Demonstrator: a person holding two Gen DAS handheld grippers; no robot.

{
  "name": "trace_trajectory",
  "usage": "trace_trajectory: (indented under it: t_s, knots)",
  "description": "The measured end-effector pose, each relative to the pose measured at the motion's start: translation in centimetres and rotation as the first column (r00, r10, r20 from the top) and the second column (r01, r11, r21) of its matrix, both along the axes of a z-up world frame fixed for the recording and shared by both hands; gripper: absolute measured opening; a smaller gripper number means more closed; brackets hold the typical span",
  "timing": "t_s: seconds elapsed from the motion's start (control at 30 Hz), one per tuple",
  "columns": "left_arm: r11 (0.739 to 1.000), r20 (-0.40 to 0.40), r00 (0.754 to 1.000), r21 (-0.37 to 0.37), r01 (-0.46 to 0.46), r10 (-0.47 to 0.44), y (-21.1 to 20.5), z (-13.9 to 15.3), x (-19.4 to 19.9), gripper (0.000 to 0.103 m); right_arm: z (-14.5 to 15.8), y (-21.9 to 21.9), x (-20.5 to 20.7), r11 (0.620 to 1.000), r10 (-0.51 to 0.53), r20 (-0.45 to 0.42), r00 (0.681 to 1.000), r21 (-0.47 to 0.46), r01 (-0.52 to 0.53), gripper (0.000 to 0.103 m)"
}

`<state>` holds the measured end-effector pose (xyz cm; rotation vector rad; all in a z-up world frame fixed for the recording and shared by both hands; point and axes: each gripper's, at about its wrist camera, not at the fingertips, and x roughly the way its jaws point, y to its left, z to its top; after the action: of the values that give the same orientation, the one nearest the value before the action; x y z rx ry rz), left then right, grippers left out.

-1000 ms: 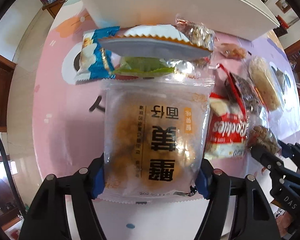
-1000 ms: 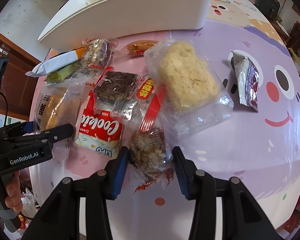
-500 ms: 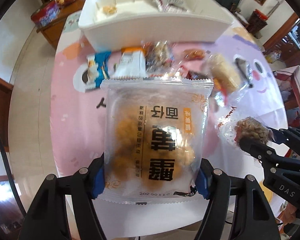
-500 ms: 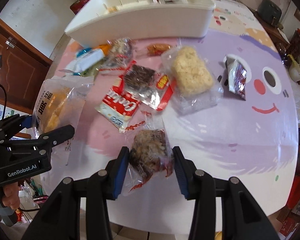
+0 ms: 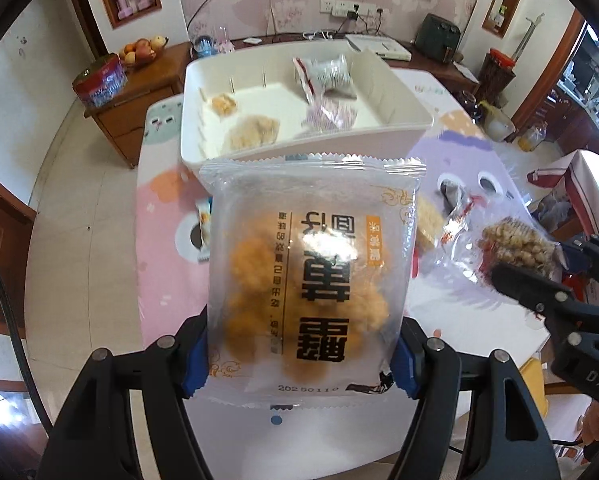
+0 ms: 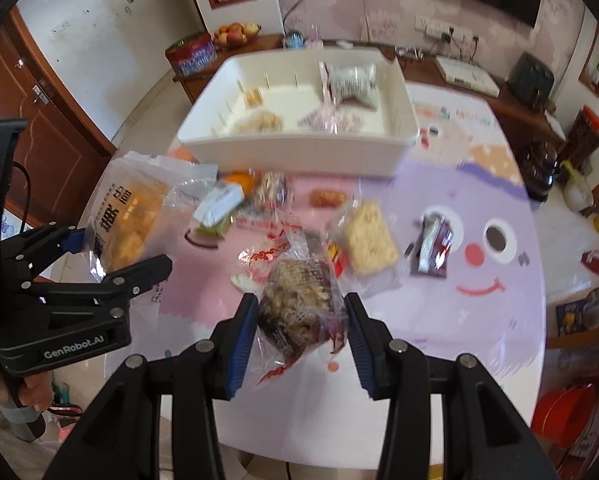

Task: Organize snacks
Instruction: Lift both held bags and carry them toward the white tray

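Both packets are held clear of the surface, short of the white bin point(image 5: 295, 148): left hand-held gripper point(image 5: 299, 354) clamps the pastry packet point(image 5: 311, 280), right hand-held gripper point(image 6: 301, 330) clamps the nut bar point(image 6: 299, 300), presumably for binning

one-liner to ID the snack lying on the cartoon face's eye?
Start at the white bin, then go to the purple cartoon face printed on the tablecloth nearer the camera. On its left eye lies a small silver and dark red packet, alone, apart from the central pile.
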<state>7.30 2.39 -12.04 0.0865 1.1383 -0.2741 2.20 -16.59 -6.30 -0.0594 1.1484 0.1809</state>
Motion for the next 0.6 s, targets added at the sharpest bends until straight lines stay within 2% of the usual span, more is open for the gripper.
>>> trace_trajectory:
  t_s: [0.33, 0.6]
  knots:
    - [1.0, 0.086, 0.996, 0.001, -0.03, 0.029, 0.2, 4.8, 3.3, 0.072, 6.1, -0.1, 3.5, 1.0, 0.003, 0.157, 0.988, -0.001, -0.003, 0.044]
    - [0.998, 0.2, 0.977, -0.001, -0.068, 0.067, 0.5, 10.1, 7.9, 0.073, 11.4, -0.1, 8.6, 1.0, -0.008, 0.281, 0.96, 0.0, 0.008, 0.044]
